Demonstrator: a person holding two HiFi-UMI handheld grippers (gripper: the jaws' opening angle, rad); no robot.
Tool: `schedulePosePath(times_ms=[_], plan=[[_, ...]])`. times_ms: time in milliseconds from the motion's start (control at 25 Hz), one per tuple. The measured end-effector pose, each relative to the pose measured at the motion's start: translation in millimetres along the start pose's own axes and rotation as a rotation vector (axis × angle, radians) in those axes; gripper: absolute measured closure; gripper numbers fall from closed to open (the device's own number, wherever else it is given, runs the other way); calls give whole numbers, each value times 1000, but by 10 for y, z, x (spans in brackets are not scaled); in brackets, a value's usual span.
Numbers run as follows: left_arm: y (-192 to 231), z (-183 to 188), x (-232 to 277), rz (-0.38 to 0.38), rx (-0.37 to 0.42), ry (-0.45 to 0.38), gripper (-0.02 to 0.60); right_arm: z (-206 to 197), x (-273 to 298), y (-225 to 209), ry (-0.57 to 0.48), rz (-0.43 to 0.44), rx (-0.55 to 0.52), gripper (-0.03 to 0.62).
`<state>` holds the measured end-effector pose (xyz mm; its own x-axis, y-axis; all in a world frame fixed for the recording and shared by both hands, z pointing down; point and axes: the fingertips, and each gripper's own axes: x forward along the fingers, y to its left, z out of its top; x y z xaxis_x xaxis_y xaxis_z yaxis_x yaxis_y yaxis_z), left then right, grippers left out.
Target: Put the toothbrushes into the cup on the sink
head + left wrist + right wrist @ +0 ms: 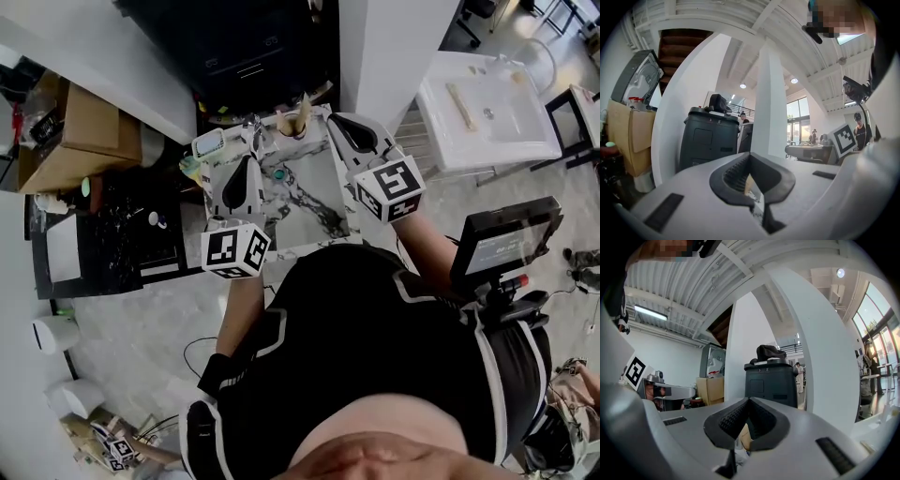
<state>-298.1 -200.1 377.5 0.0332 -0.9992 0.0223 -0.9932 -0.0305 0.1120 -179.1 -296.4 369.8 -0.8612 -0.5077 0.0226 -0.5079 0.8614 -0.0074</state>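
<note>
Cup [292, 122] stands at sink's [314, 183] far edge — left gripper [251, 131], right gripper [336, 120] closed, empty.

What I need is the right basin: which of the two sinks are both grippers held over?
The marbled sink directly before the person, under the left gripper and right gripper. The plain white sink stands apart at the upper right.

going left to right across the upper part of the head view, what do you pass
cardboard box → left tongs → cup → right tongs → white basin
</note>
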Motion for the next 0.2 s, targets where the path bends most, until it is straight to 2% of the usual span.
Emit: schedulePosePath(times_ms=[200], plan=[[-73,92,21,-22,-27,-29,575,64,-43,-51,4,-16,-3,571]])
